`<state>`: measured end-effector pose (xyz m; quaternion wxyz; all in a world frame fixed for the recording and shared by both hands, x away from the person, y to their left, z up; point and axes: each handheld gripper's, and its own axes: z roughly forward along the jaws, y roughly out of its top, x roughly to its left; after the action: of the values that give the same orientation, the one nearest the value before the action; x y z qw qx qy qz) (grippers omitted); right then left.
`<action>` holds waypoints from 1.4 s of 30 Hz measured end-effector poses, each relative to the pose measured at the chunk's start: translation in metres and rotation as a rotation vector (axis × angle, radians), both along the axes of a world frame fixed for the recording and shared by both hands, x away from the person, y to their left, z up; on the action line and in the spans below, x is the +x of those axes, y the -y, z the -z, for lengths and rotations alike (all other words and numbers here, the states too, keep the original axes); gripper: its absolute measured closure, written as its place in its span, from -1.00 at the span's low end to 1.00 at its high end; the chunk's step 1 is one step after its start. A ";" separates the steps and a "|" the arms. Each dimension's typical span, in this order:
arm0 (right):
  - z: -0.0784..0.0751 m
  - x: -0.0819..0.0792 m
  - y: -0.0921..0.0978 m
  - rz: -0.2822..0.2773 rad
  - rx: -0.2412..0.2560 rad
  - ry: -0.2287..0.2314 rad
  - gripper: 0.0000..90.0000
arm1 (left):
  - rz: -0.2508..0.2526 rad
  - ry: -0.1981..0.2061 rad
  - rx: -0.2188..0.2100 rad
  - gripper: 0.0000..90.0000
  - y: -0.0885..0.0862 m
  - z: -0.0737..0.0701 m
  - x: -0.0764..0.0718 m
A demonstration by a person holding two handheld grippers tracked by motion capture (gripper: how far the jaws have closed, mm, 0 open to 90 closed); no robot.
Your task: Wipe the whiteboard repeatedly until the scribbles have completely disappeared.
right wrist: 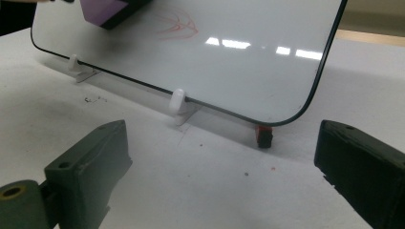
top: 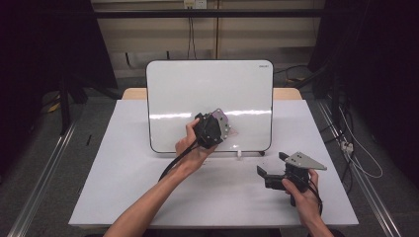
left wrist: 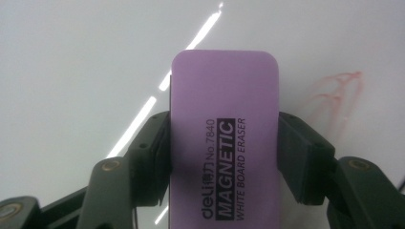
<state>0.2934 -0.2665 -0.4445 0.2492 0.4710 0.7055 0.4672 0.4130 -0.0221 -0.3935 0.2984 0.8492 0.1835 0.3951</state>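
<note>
We see the purple eraser clamped between our left gripper jaws, pressed to the whiteboard beside a faint red mark. Our right gripper rests wide apart, holding nothing, over the surface.

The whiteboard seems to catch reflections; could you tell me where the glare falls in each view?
High view: a bright band crosses the whiteboard mid-height. Left gripper view: a diagonal streak runs behind the purple eraser. Right gripper view: small patches beside the red marks.
</note>
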 end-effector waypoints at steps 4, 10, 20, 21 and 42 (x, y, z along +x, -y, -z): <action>0.000 0.000 0.000 0.001 0.000 0.000 -0.90 | 0.037 0.000 0.039 -0.08 0.011 0.010 -0.010; 0.000 0.000 0.001 0.001 0.002 0.000 -0.90 | 0.082 -0.014 0.075 -0.08 0.025 0.025 -0.025; 0.000 0.001 0.001 -0.001 0.000 -0.001 -0.90 | 0.067 -0.017 0.048 -0.08 0.024 0.015 -0.014; 0.000 0.001 0.001 -0.002 -0.001 0.001 -0.90 | 0.063 -0.012 0.047 -0.08 0.022 0.013 -0.012; 0.000 -0.001 0.002 0.001 -0.003 0.004 -0.90 | 0.015 -0.002 -0.009 -0.08 0.016 -0.001 0.002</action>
<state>0.2925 -0.2681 -0.4443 0.2515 0.4701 0.7056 0.4668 0.4146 -0.0383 -0.3927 0.3049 0.8496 0.1791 0.3914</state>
